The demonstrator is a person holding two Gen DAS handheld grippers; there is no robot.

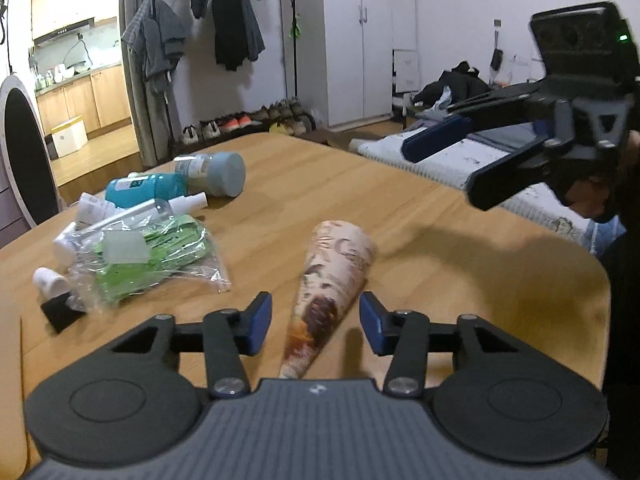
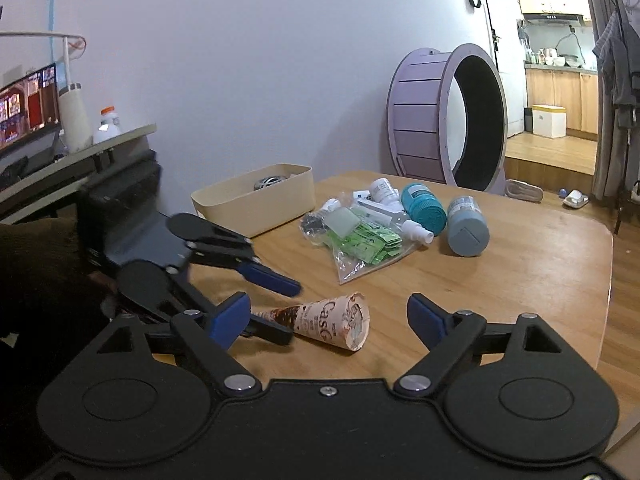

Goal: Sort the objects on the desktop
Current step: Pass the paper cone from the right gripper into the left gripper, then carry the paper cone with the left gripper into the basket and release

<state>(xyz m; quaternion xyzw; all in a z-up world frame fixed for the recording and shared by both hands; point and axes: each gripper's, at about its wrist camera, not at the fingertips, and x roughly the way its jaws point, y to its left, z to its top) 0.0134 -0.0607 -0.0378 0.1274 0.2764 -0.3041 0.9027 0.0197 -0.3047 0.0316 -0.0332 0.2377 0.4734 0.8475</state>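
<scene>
On the bench [image 1: 440,216], near its front edge, a cone [image 1: 332,280] lies on its side, tip toward the left gripper [image 1: 315,322]. That gripper's fingers are spread, one on each side of the narrow end, not touching it. The right gripper [image 2: 328,316] hangs above the bench, fingers spread and holding nothing. A bin [image 2: 256,204] stands at the far corner beside a heap: a bag [image 2: 360,244] of green sachets, a teal jar [image 2: 424,208], a grey jar [image 2: 466,226] and a spray bottle [image 2: 404,222].

The likely slip is the taper. If the fingers close on the thin end, the slanted wrapper may squirt forward out of the grip or crush. The cone can also roll sideways if one finger touches first.
</scene>
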